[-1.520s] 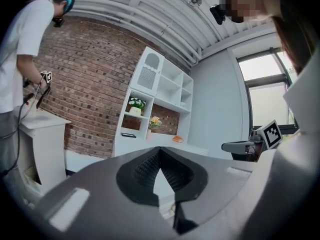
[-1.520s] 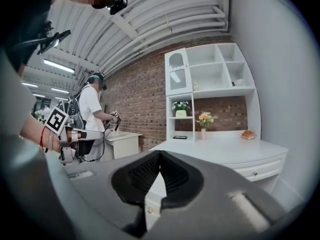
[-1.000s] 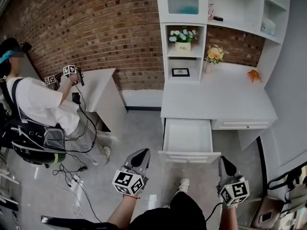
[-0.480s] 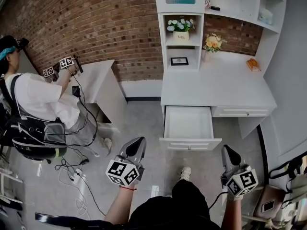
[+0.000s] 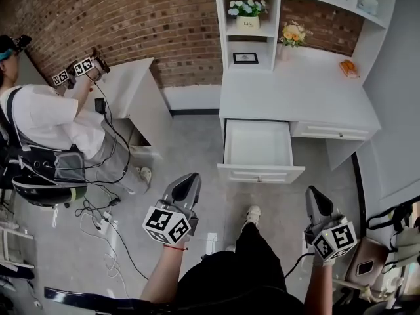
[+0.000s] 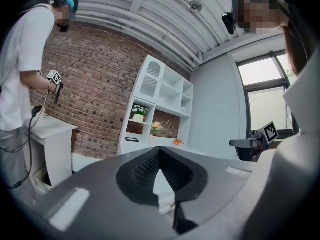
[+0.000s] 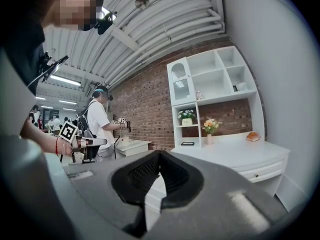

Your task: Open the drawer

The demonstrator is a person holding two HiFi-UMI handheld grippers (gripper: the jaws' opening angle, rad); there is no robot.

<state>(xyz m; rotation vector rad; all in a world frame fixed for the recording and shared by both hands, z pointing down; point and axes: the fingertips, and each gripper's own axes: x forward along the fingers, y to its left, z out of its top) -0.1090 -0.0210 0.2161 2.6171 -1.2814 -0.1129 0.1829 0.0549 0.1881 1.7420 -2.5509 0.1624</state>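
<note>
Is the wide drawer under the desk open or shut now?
Open: the drawer stands pulled out from the desk, and its white inside shows from above.

Bare floor (image 5: 197,143) fronts the pulled-out drawer (image 5: 260,173) under the desk (image 5: 295,97).

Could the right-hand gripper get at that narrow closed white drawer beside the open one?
Probably yes: nothing stands between the right gripper and the narrow closed white drawer, but the gripper is well short of it, jaws shut.
</note>
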